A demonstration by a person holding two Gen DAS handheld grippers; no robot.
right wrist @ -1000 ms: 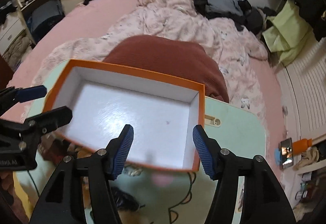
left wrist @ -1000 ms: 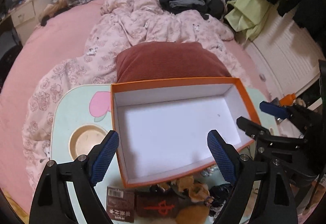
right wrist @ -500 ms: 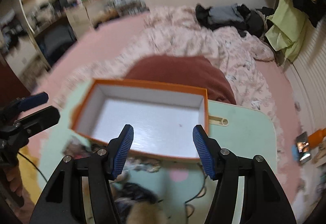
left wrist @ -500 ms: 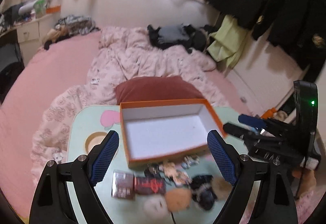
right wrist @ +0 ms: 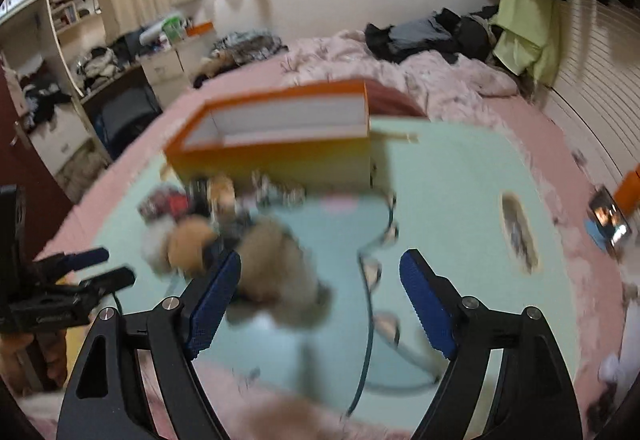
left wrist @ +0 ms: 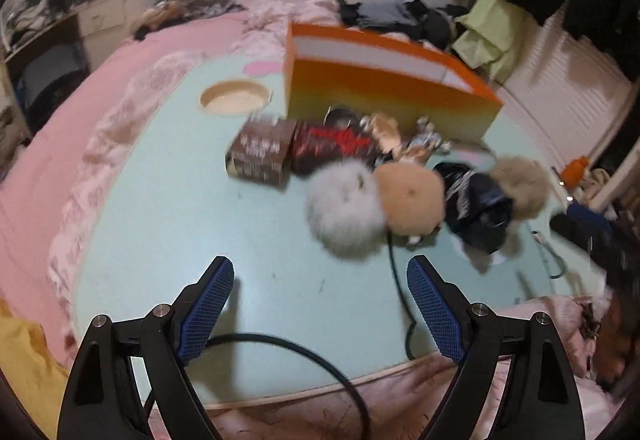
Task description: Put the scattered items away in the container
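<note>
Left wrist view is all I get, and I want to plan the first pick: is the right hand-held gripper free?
Observer: Yes. The right hand-held gripper is open and holds nothing.
Operator: What lies closest to it?
Observer: A tan pompom, blurred, just ahead of one of its fingers.
Operator: Anything in the way there?
Observer: A thin cable runs across the table and passes between its two fingers in that view.
</note>
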